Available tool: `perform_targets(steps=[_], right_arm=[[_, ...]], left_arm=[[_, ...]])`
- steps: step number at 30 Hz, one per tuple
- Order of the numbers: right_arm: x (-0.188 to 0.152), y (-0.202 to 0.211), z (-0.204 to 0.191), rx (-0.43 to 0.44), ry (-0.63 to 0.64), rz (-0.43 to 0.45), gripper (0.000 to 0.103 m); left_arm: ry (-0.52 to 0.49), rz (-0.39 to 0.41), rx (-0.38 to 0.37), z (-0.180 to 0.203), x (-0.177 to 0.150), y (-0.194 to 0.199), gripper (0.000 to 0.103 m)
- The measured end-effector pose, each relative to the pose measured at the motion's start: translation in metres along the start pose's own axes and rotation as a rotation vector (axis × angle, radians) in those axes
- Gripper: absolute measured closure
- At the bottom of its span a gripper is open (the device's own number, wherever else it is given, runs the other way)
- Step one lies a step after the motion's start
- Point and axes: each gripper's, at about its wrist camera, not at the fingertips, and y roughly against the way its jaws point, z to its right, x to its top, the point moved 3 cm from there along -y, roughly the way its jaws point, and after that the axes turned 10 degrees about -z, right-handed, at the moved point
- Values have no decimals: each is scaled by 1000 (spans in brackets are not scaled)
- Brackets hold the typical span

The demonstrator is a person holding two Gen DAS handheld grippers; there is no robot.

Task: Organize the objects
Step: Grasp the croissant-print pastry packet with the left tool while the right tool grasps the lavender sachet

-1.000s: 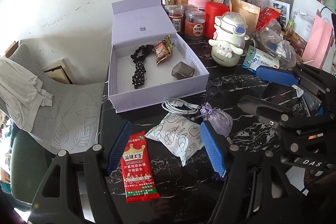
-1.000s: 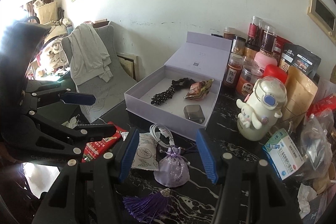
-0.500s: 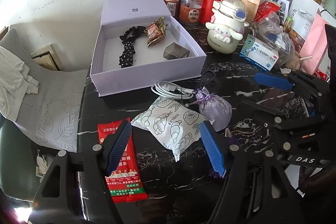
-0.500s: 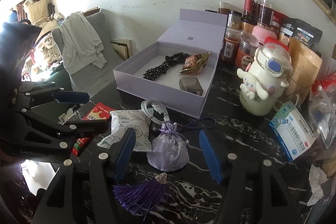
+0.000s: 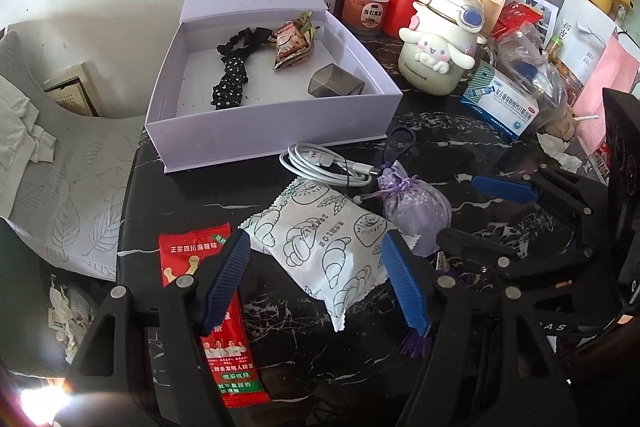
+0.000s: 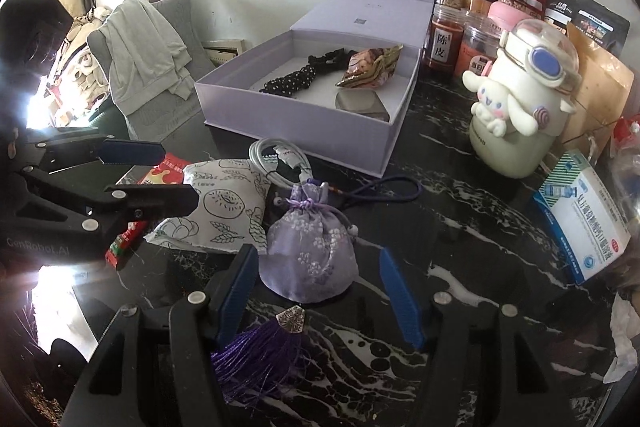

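Left hand-held gripper [image 5: 316, 279] hangs spread wide over the white snack packet [image 5: 324, 247], its blue pads on either side of the packet and closed on nothing. To its left the red sachet [image 5: 208, 307] lies flat on the black marble tabletop [image 5: 460, 147], partly under the left pad. Behind the packet a coiled white cable [image 5: 324, 167] sits just in front of the lavender box [image 5: 272, 131], which holds a black dotted hair tie [image 5: 234, 71], a foil snack [image 5: 292, 43] and a grey translucent case [image 5: 336, 85].

Right hand-held gripper [image 6: 320, 287] is likewise spread open and empty, straddling the purple drawstring pouch [image 6: 308, 247]. Only the right wrist view shows the pouch's purple tassel [image 6: 256, 351] in full, lying between the fingers below the pouch; from the left wrist just its fringe peeks out beside the right pad. That view also shows a grey chair draped with pale clothing [image 6: 144, 47] off to the left. Further right in both views stand the cream character bottle [image 6: 524, 99] and a blue-and-white medicine carton [image 6: 580, 219]; the left wrist alone takes in the pink bag [image 5: 608, 75] at the far right.

Compared with a second ago, both grippers have come lower and nearer: the packet and the pouch each sit deeper between their pads, while the objects themselves have not shifted
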Motion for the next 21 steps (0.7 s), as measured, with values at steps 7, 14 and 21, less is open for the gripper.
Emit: perform_targets(steps=[7,14,21], right_arm=[[-1,-15,0,23,10,-38,38],[2,-30,-3,35,23,-57,36],[-1,-32,6,45,-14,-51,38]], left_arm=[[10,-20,-21,0,8,-13,34],[8,-52,-6,3,18,-31,30],[-5,-53,-6,6,23,-43,21]])
